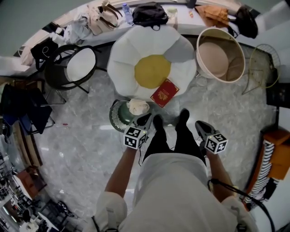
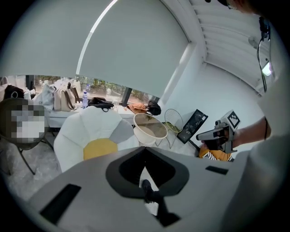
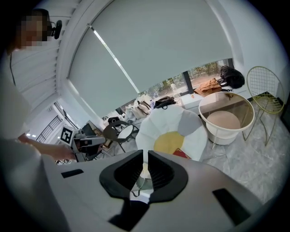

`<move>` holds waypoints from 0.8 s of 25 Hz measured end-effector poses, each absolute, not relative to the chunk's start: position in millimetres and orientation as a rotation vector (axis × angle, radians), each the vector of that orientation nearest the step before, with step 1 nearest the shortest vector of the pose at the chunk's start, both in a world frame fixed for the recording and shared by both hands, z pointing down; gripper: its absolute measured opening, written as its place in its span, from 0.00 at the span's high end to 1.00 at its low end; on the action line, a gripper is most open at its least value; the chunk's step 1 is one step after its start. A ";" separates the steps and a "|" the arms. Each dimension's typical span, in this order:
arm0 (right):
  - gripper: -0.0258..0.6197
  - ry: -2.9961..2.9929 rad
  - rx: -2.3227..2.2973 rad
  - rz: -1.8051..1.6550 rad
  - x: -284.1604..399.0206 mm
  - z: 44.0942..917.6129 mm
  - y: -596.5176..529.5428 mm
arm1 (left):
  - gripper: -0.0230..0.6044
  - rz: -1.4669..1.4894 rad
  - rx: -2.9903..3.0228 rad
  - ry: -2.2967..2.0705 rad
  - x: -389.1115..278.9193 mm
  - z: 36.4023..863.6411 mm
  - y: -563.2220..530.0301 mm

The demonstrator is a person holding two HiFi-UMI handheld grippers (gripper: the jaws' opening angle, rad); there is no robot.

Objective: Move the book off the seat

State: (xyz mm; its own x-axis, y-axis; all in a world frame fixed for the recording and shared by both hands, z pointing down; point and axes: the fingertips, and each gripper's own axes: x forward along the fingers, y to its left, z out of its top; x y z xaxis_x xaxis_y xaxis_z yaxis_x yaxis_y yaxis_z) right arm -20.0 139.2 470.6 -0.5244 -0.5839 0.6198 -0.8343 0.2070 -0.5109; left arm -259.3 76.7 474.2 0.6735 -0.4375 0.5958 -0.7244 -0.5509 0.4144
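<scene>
A red book (image 1: 164, 92) lies on the near edge of a flower-shaped seat (image 1: 136, 50) with white petals and a yellow centre. My left gripper (image 1: 145, 120) hovers short of the seat, near its front left, jaws shut on nothing. To the right of the person's legs my right gripper (image 1: 201, 126) is also shut and empty, a little short of the book. In the right gripper view the book (image 3: 181, 154) shows just past the shut jaws (image 3: 146, 164). The left gripper view shows the seat (image 2: 86, 131) beyond my shut left gripper (image 2: 145, 154); the gripper's body hides the book.
A round beige tub (image 1: 220, 54) stands right of the seat, a yellow wire chair (image 1: 265, 65) beyond it. A green round stand (image 1: 118, 116) bearing a white object sits at the seat's near left. A black chair (image 1: 74, 68) stands further left. Bags crowd the back ledge (image 1: 136, 13).
</scene>
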 end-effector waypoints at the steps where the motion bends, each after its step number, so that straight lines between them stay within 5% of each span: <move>1: 0.88 -2.190 1.333 1.240 -19.7 477.7 137.2 | 0.96 0.572 2.222 -0.894 -258.6 479.4 74.4; 20: 0.88 -2.181 0.952 1.408 -0.9 656.2 50.1 | 0.96 0.597 2.061 -0.958 -169.5 642.6 11.6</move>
